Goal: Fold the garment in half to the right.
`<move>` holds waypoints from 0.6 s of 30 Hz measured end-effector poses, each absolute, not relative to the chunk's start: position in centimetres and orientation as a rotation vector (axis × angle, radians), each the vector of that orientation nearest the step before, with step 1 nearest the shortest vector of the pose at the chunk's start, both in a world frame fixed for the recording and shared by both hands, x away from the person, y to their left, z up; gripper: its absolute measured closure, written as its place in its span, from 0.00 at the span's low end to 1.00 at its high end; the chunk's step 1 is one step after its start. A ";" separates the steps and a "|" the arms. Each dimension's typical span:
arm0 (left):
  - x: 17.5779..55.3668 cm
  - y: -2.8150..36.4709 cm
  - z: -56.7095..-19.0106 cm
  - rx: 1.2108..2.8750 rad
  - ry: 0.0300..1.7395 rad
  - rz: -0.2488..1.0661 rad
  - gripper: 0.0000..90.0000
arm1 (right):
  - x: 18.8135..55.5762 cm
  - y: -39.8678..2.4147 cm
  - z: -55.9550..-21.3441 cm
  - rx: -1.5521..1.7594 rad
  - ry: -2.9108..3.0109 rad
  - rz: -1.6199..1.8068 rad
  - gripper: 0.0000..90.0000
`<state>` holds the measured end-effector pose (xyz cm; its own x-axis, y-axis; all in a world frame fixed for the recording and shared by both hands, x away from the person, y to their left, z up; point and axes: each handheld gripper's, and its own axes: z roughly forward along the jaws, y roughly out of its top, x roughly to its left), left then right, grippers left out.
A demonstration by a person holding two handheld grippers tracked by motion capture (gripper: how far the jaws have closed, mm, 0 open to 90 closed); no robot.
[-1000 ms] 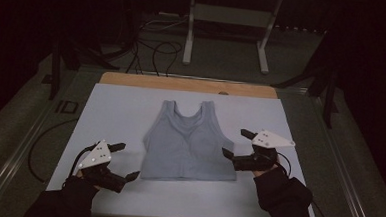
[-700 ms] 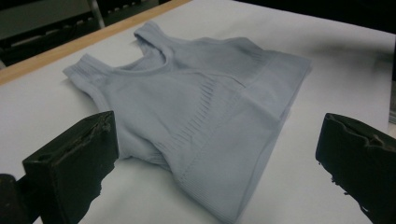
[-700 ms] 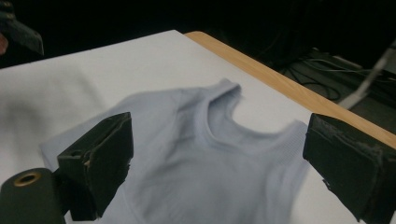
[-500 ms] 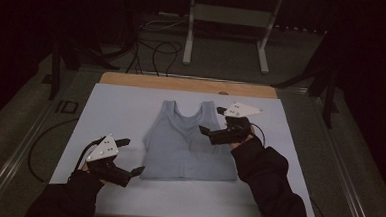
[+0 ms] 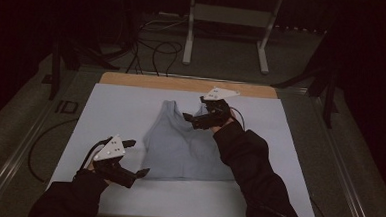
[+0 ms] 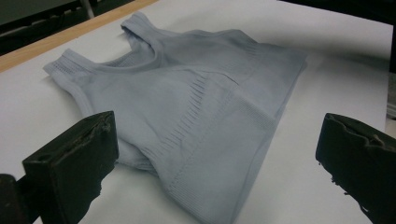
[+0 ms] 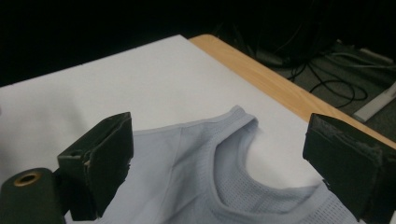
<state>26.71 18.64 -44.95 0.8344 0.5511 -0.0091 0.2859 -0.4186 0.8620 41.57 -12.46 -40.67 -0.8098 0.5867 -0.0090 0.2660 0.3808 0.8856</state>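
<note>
Grey sleeveless top (image 5: pixel 186 145) spread flat at the middle of the white table cover (image 5: pixel 111 104), hem toward the person, shoulder straps toward the far wooden edge (image 5: pixel 182 83).

Left gripper (image 5: pixel 138 158) placed just beside the hem's left corner, near the table's front edge. Jaws spread wide, holding nothing. In the left gripper view (image 6: pixel 215 154), top (image 6: pixel 196 107) seen lying between and beyond the two black jaws, its near corner low in frame, clear of both pads. Ribbed band running across the fabric's middle.

Right gripper (image 5: pixel 188 119) positioned over the top's right shoulder strap, at the far end of the garment, with the dark sleeve (image 5: pixel 248 166) crossing the top's right side. Jaws wide apart, nothing gripped. In the right gripper view (image 7: pixel 219 158), neckline and one strap (image 7: pixel 238 116) framed between the jaws, fabric lying flat on the cover, no pad touching it. Wooden edge (image 7: pixel 261 79) running diagonally just beyond the strap.

Floor behind the table: cables (image 5: pixel 149 46) and a metal stand (image 5: pixel 225 30).
</note>
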 end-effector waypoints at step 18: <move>26.9 16.3 -47.0 2.105 0.545 0.253 0.00 | 46.1 -7.4 -43.1 0.806 2.402 1.388 0.10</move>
